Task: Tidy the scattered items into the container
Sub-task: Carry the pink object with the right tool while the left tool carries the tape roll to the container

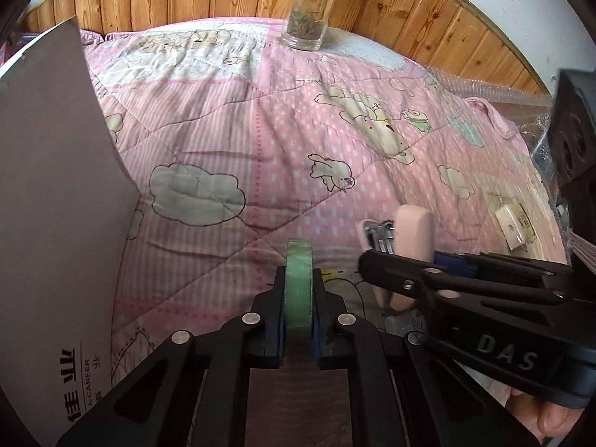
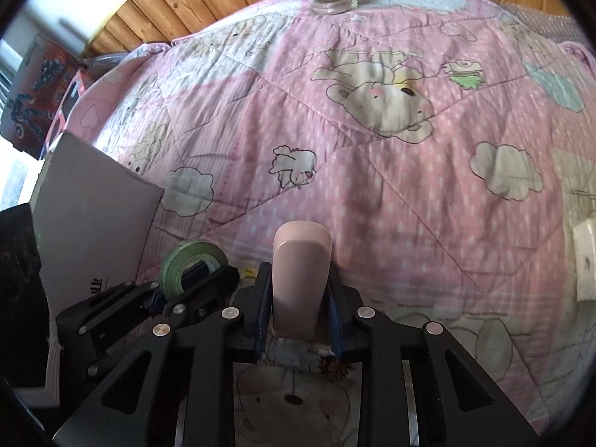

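Both grippers are loaded up at once over the pink cartoon quilt [image 1: 260, 141]. The left gripper [image 1: 298, 305] has its two fingers squeezed flat against the sides of a green tape roll [image 1: 298, 287], which stands on edge between the pads, poking out past the tips. From the right wrist view you can see that same roll side-on, hole and all, just off to the left of the right gripper [image 2: 298, 298]. The right gripper is clamped on a pink stapler [image 2: 301, 279], held upright between the blue-padded fingers, with the rounded end sticking out in front; the left camera catches its metal underside too. The two grippers sit close beside each other, nearly tip to tip but not touching as far as I can tell. Left of the left gripper is a grey box [image 1: 56, 223] with its wall standing up tall. Well ahead of both, at the far edge of the quilt by the wood panelling, there's a glass jar [image 1: 307, 18] with greenish dried stuff in it. Off to the right of the right gripper lies a small cream packet [image 1: 516, 225], flat on the quilt.
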`<state>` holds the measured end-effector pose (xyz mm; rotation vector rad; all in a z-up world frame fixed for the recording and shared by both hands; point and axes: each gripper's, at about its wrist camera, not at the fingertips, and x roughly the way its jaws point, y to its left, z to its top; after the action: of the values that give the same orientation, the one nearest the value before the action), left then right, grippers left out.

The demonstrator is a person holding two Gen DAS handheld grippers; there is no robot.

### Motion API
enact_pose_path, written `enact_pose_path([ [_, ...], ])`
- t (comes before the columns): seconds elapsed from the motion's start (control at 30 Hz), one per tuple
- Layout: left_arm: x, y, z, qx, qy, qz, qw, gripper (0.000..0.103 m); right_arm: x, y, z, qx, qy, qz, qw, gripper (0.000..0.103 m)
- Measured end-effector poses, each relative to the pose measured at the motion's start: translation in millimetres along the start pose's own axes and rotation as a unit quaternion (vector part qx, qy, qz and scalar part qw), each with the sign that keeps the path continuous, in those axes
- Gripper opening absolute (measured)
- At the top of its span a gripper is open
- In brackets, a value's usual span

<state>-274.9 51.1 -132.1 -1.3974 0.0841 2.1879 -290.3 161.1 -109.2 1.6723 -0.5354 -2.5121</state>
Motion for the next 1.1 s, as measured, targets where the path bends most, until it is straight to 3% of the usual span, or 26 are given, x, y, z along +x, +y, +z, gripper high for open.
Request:
enact_pose_path([
  [0.33, -37.3, -11.9, -2.1, 0.016, -0.025, 0.028, 0.9992, 0.010, -33.3, 0.8, -16.9, -0.010, -0.029, -0.011, 0.999, 0.027],
  [0.47, -50.0, -15.7, -5.9, 0.019, -0.034, 0.011, 0.9992, 0.010, -46.1, 0.2, -23.2, -0.011, -0.040, -0.019, 0.999, 0.027],
  [0.63, -68.5, -7.8, -11.3, -0.013, -0.030, -0.023, 0.9992, 0.010, -60.2, -1.4, -38.0, -0.008, -0.044, -0.015, 0.999, 0.027],
  [1.1, -116.7, -29.4, -42.3, 0.027, -0.037, 0.002, 0.9989, 0.010, -90.3, 21.0, -86.6, -0.011, -0.051, -0.010, 0.999, 0.027],
])
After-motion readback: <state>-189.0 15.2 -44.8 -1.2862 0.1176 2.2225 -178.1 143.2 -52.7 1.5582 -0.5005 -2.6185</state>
